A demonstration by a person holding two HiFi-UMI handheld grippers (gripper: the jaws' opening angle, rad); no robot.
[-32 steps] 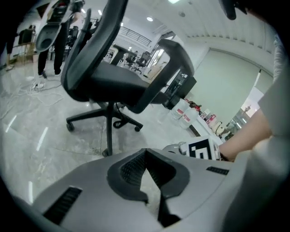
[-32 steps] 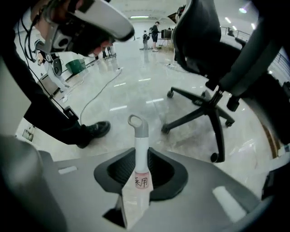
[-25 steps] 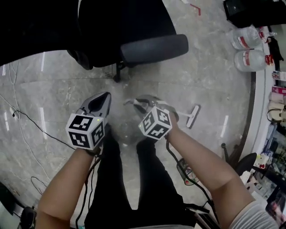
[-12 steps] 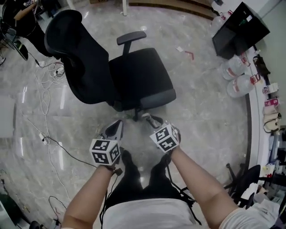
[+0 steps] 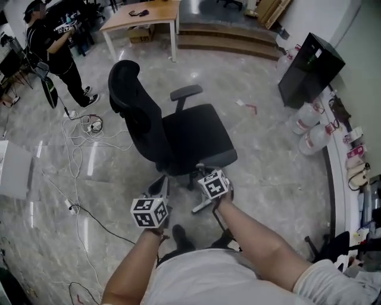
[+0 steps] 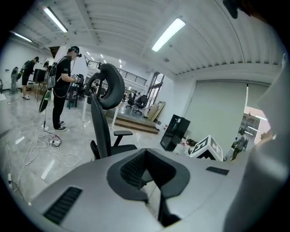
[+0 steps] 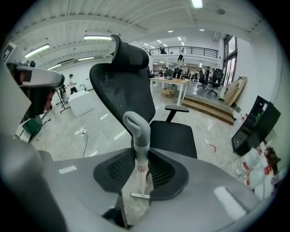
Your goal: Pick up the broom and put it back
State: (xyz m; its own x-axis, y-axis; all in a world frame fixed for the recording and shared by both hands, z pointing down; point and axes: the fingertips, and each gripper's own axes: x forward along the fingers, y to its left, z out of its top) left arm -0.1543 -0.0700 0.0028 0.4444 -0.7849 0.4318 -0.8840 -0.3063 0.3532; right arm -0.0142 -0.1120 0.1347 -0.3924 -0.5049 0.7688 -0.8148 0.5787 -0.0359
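Observation:
In the right gripper view the broom's grey looped handle (image 7: pixel 138 131) stands upright between the jaws, and its white stick runs down to a small head (image 7: pixel 140 195) over the floor. My right gripper (image 5: pixel 201 171) is closed around that handle, with its jaws easing open. In the head view a short white length of the broom (image 5: pixel 200 207) shows below that gripper. My left gripper (image 5: pixel 161 189) hovers beside it at the left, shut, with nothing in it. Both are held up in front of a black office chair (image 5: pixel 178 137).
The chair's seat and armrest (image 7: pixel 176 131) are just ahead. Loose cables (image 5: pixel 77 149) lie on the marble floor at left. A person (image 5: pixel 53 41) stands far left by a wooden table (image 5: pixel 143 12). A black cabinet (image 5: pixel 309 65) and water bottles (image 5: pixel 309 128) are at right.
Both grippers have risen from near the floor to well above it. The right one rolled and brought the broom up with it. The head view tilted up from the floor to the room.

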